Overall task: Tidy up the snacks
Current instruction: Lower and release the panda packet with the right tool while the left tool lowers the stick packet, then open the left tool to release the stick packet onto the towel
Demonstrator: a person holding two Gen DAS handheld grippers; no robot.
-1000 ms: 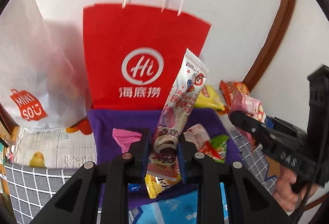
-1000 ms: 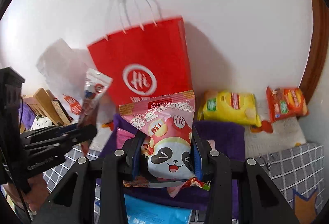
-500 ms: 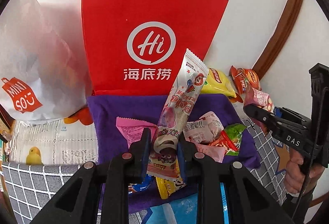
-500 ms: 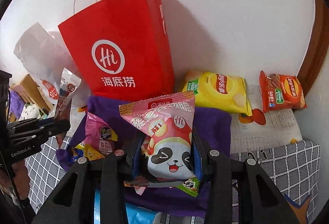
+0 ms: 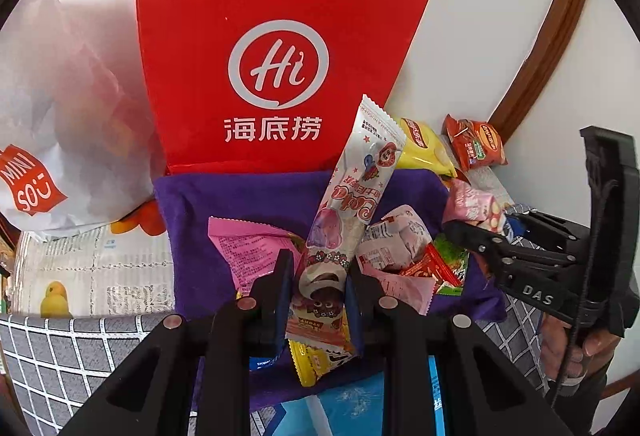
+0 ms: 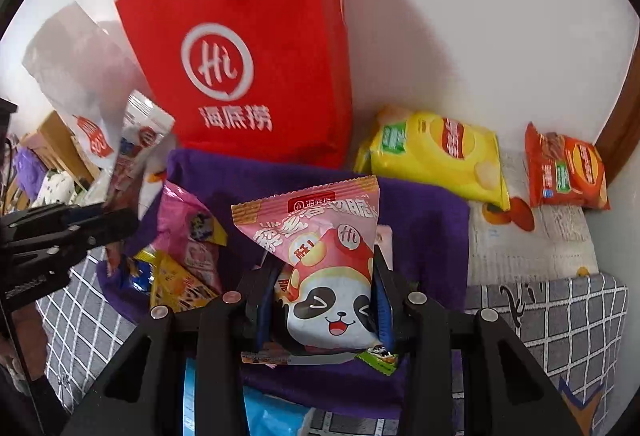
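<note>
The left tongs (image 5: 316, 290) pinch a long candy stick (image 5: 344, 212). The right tongs (image 6: 324, 300) pinch a panda snack (image 6: 320, 256). Both hang above the purple cloth (image 5: 240, 196), near the red bag (image 5: 276, 48). Many snacks (image 5: 404, 248) wait there.

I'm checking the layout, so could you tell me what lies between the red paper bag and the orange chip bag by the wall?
The yellow chip bag lies between the red paper bag and the orange chip bag, as the right wrist view shows.

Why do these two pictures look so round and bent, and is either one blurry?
Both wrist views are fisheye: black corners, the wooden trim bowed. Left view is sharp; the red paper bag reads crisply. Right view smears that bag's lettering, while the panda snack packet between the fingers stays sharp.
</note>
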